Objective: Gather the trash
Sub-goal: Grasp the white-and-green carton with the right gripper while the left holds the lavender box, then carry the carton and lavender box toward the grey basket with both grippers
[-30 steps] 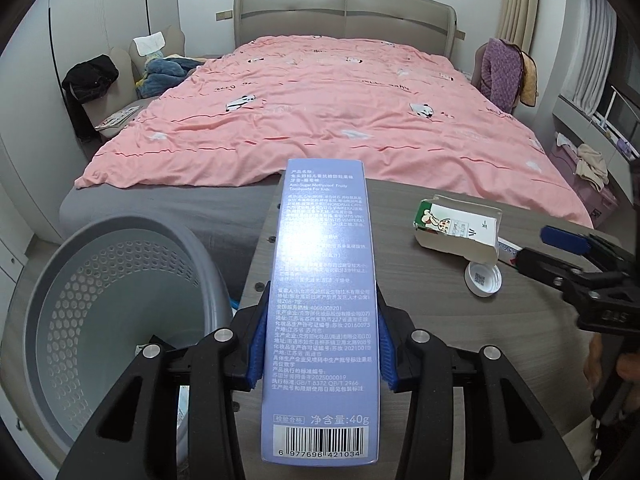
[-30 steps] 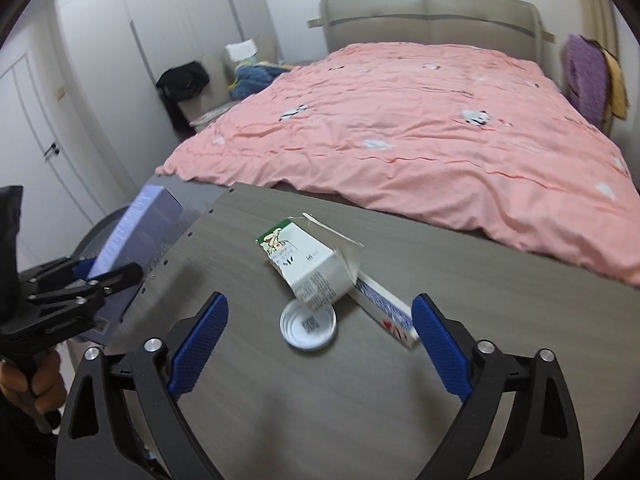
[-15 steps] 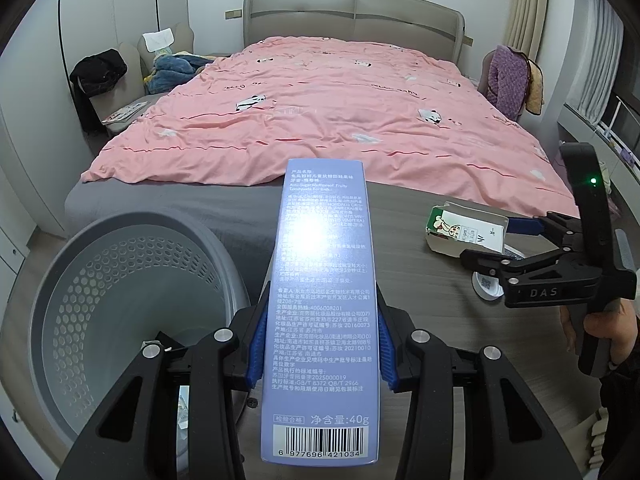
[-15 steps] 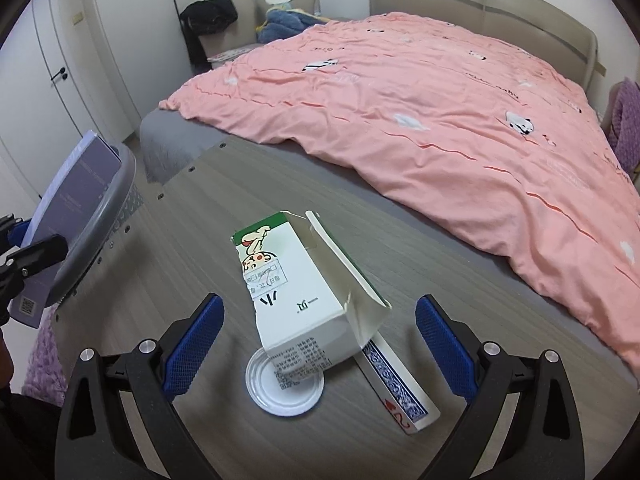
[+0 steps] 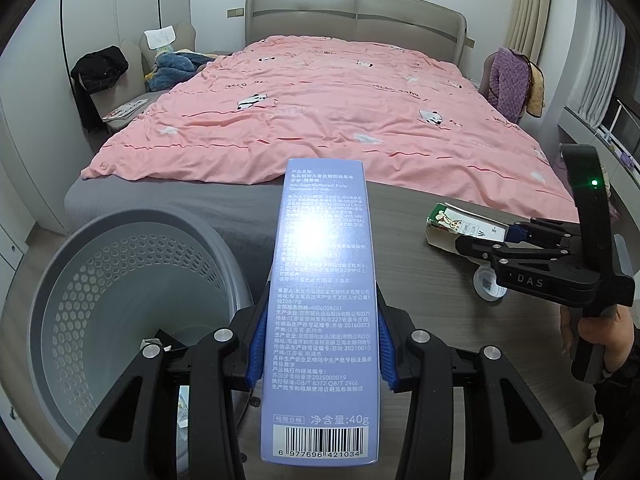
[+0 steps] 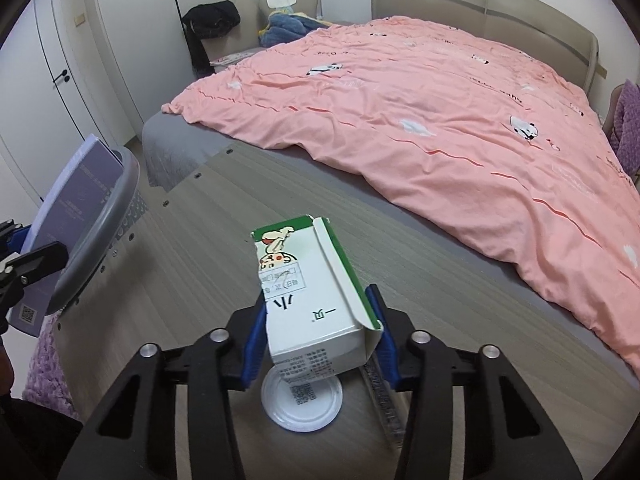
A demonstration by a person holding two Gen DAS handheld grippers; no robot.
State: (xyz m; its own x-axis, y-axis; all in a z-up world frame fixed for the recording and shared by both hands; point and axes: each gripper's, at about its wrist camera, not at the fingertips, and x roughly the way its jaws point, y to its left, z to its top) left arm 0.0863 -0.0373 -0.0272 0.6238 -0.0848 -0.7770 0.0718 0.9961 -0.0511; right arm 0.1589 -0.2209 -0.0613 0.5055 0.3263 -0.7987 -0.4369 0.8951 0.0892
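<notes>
The left hand-held gripper (image 5: 318, 354) grips a purple toothpaste box (image 5: 320, 300) beside the grey perforated bin (image 5: 120, 280): swing it over the rim before releasing. The right hand-held gripper (image 6: 318, 340) is closed on the torn carton (image 6: 308, 292) over the surface (image 6: 200, 240); lift clear of the white lid (image 6: 302, 404).

We were in a home bedroom. Ahead of the fingers stood a wide bed (image 5: 340, 120) with a pink quilt (image 6: 440, 128) printed with small pandas and a padded grey headboard (image 5: 356, 20). Left of the fingers, past the bed, a chair (image 5: 136, 68) was heaped with clothes (image 5: 176, 64), beside white wardrobe doors (image 6: 52, 60). To the right, curtains (image 5: 532, 8) hung by a window, and a purple garment (image 5: 508, 80) was draped over another chair. A wood-grain table (image 6: 224, 216) sat at the bed's foot, nearest the fingers.
</notes>
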